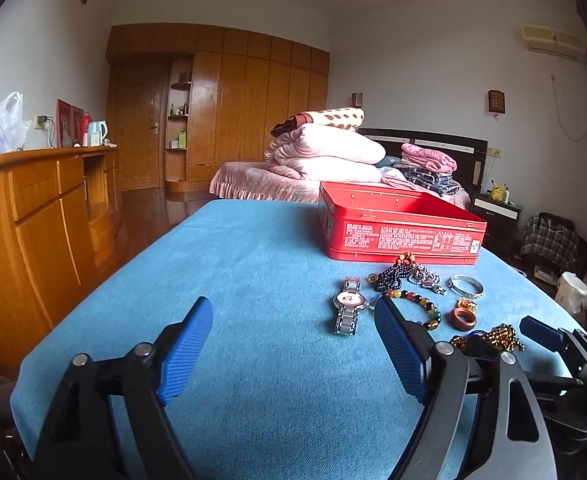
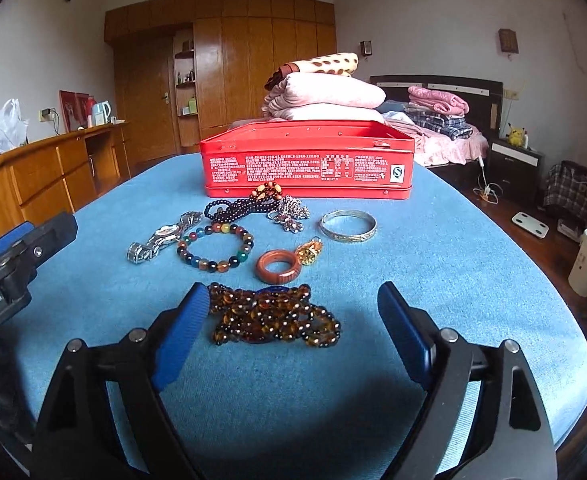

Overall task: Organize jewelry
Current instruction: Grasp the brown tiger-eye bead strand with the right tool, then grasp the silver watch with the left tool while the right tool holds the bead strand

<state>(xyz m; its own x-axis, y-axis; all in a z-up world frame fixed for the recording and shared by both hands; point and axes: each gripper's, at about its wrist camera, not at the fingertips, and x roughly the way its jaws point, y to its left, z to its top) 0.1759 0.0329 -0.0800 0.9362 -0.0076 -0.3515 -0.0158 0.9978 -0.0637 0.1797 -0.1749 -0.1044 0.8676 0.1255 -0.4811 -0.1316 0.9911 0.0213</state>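
Right gripper (image 2: 293, 320) spread wide, amber-brown beaded necklace pile (image 2: 275, 314) lying between its fingers on the blue-covered table (image 2: 453, 280). Left gripper (image 1: 293, 344) spread too, holding nothing. Ahead, open red rectangular tin box (image 2: 307, 160).

A tall built-in wardrobe of glossy orange-brown wood (image 2: 229, 68) fills the far wall and serves as landmark. Set into it are open corner shelves (image 2: 184, 80) holding small bottles, with a wooden door (image 2: 149, 100) just left of them. Along the left wall from the wardrobe runs a long low wooden sideboard (image 2: 53, 172) carrying a pale blue electric kettle (image 2: 101, 113) and a white plastic bag (image 2: 7, 124). Right of the wardrobe stands a bed with a dark headboard (image 2: 437, 84), piled with folded pink quilts (image 2: 325, 96). Beyond it is a dark nightstand (image 2: 513, 164) with a yellow plush toy (image 2: 514, 133). Walls are white, the floor dark polished wood (image 1: 149, 204), the light soft and even.
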